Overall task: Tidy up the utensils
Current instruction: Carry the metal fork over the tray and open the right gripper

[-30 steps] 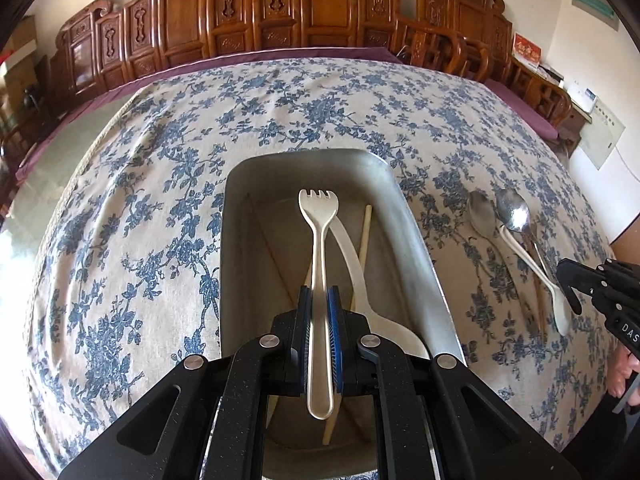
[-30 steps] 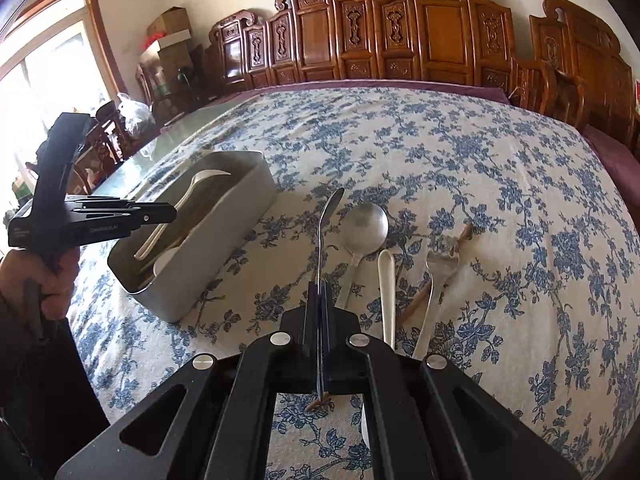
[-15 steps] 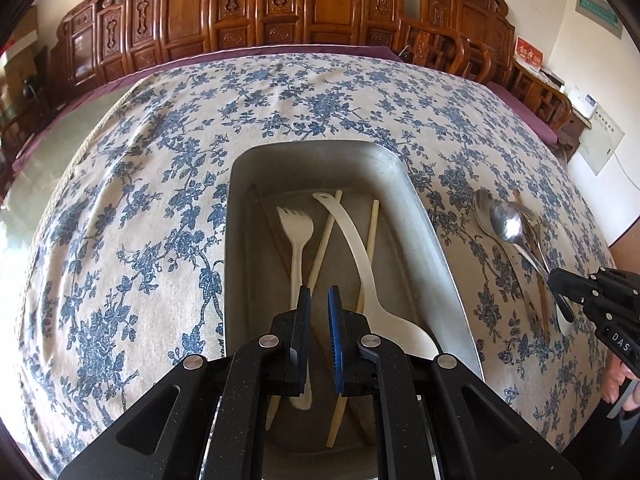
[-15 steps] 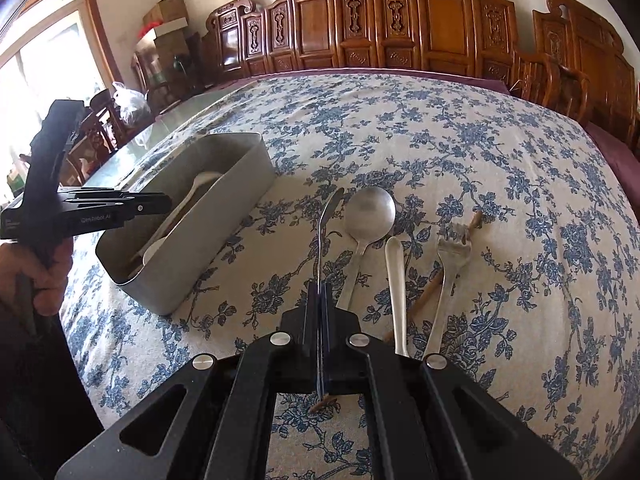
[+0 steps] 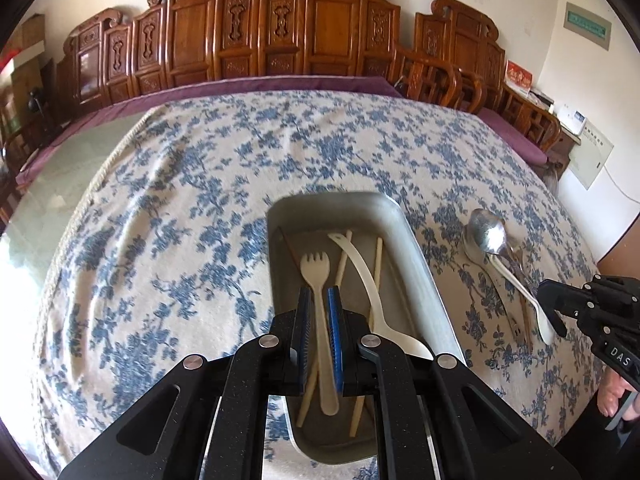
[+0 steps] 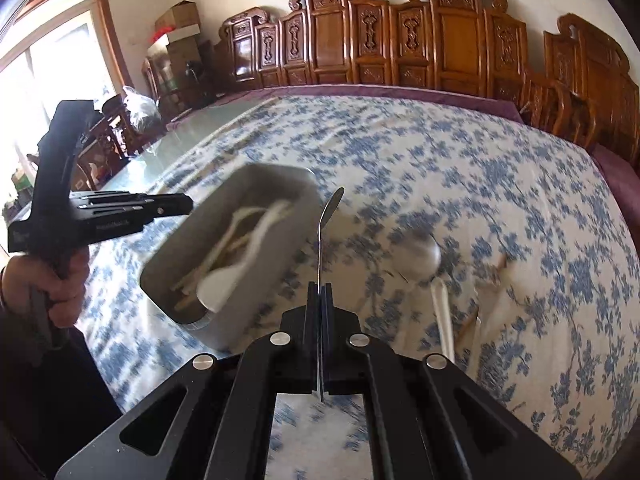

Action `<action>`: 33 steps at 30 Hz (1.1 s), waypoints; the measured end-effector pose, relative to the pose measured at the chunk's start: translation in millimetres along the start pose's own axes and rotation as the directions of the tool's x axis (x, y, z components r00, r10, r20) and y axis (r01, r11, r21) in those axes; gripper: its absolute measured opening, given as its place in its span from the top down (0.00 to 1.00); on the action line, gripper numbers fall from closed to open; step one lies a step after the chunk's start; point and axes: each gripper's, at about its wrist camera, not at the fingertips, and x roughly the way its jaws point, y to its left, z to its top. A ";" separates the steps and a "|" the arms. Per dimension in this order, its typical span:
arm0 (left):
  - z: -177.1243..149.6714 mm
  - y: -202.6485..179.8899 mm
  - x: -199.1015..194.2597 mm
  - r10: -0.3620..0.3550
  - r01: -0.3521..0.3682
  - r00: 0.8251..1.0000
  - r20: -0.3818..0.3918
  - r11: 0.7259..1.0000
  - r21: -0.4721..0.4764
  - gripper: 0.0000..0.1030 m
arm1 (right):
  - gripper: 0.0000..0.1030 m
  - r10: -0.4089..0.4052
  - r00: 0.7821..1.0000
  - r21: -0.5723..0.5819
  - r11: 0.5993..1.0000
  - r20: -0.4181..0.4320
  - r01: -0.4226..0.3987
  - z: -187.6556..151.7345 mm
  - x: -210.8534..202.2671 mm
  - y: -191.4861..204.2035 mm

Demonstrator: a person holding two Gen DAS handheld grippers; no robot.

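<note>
A grey metal tray (image 5: 416, 252) holds a cream fork (image 5: 316, 268), a cream spoon (image 5: 372, 292) and wooden chopsticks (image 5: 378, 256). My left gripper (image 5: 319, 292) is open above the tray's near end, the fork lying below between its blue pads. My right gripper (image 6: 320, 292) is shut on a metal spoon (image 6: 326, 216), held edge-on in the air just right of the tray (image 6: 260, 300). On the cloth lie a metal spoon (image 6: 420, 258), a cream utensil (image 6: 444, 316), a fork and a chopstick (image 6: 498, 264).
The table wears a blue-flowered cloth (image 5: 200, 208). Carved wooden chairs (image 5: 280, 32) line the far edge. A bare glass strip (image 5: 52, 184) runs along the left. The right gripper shows at the right edge of the left wrist view (image 5: 560, 308).
My left gripper let go of the cream fork, which now lies in the tray, and drew back. My right gripper lifted the metal spoon off the cloth and swung it left toward the tray.
</note>
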 end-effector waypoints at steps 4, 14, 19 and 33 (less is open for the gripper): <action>2.2 6.0 -10.7 0.006 -0.006 1.000 0.027 1.000 0.004 0.92 | 0.98 0.012 1.000 -0.020 1.000 0.000 -0.012 17.7 6.9 21.2; 6.4 29.6 -30.5 0.018 -0.017 0.997 0.070 1.000 -0.011 0.92 | 0.98 0.011 0.998 -0.038 0.999 -0.056 -0.013 42.3 54.4 62.4; 8.3 39.8 -29.6 0.035 -0.033 0.997 0.069 0.999 -0.022 0.92 | 0.98 -0.014 0.995 -0.039 0.999 -0.101 0.010 44.3 86.2 76.5; 6.8 42.9 -26.0 0.028 -0.027 0.998 0.054 0.999 -0.027 0.92 | 0.97 -0.028 0.985 0.021 0.999 -0.169 0.032 35.5 126.5 80.6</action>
